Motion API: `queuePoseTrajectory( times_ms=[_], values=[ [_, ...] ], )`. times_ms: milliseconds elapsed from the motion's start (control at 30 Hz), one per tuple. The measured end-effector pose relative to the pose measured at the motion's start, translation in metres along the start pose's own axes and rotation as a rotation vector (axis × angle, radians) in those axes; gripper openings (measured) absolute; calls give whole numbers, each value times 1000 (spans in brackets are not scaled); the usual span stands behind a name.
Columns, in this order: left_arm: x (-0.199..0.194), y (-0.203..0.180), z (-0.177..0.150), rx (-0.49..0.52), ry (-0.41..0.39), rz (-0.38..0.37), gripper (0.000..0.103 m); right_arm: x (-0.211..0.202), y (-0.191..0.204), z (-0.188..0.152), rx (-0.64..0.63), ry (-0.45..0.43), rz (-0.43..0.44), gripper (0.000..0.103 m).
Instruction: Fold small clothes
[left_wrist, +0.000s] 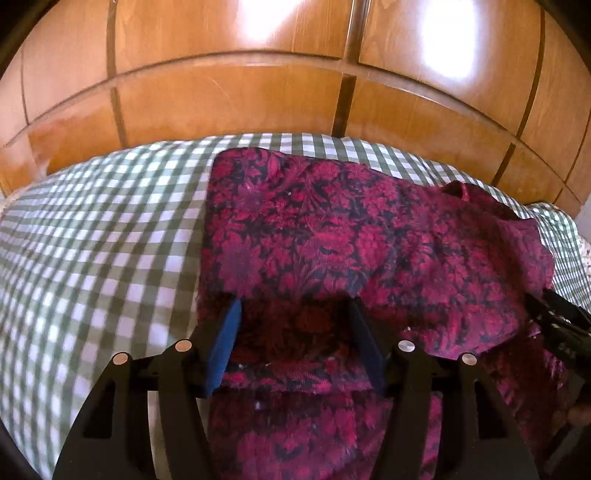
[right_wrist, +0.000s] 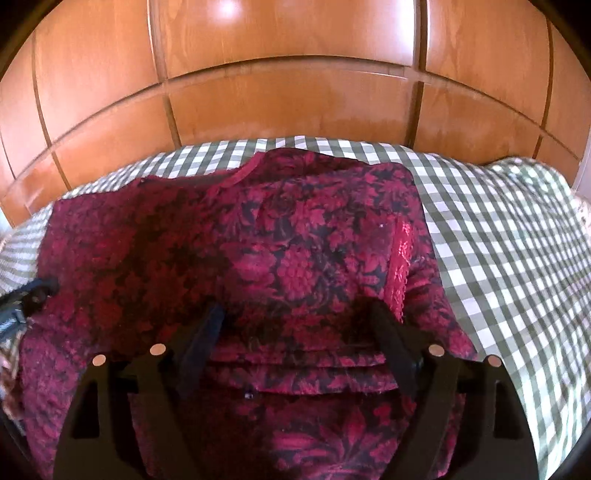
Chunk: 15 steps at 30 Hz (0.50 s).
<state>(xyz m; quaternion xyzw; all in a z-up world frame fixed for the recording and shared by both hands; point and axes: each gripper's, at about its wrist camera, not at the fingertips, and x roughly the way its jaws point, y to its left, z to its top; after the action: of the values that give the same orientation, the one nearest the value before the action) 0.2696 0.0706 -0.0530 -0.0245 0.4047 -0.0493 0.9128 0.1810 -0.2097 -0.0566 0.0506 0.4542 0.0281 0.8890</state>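
Observation:
A dark red garment with a black floral pattern (left_wrist: 332, 236) lies partly folded on the green-and-white checked cover (left_wrist: 92, 240). My left gripper (left_wrist: 293, 306) is open, its fingers spread just above the garment's near folded edge. My right gripper (right_wrist: 295, 310) is open too, over the near layered edges of the same garment (right_wrist: 295, 243), whose neckline (right_wrist: 236, 177) lies at the far side. The right gripper shows at the right edge of the left wrist view (left_wrist: 561, 321). The left gripper shows at the left edge of the right wrist view (right_wrist: 22, 299).
The checked cover (right_wrist: 498, 240) spreads on both sides of the garment. A glossy wooden wardrobe (left_wrist: 240, 92) stands right behind the bed, also in the right wrist view (right_wrist: 295, 99). A white patterned cloth (right_wrist: 585, 214) peeks out at the far right.

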Motion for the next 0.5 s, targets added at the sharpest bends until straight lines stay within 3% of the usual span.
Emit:
queuePoseTrajectory(
  times_ms=[133,200,233,500],
  values=[
    [-37,-2,-12,3,-51,22,79,-11,-2,-1,9,-27,8,83],
    [-57,-2,-19,-2,-84,27,80,-23,-1,-3,10,-31,21,90],
    [-64,-2,-22,-2,-91,29,81,-29,0,-5,19,-33,10,101],
    [-101,3,-63,18,-102,24,81,-55,-8,-41,15,39,18,101]
  ],
)
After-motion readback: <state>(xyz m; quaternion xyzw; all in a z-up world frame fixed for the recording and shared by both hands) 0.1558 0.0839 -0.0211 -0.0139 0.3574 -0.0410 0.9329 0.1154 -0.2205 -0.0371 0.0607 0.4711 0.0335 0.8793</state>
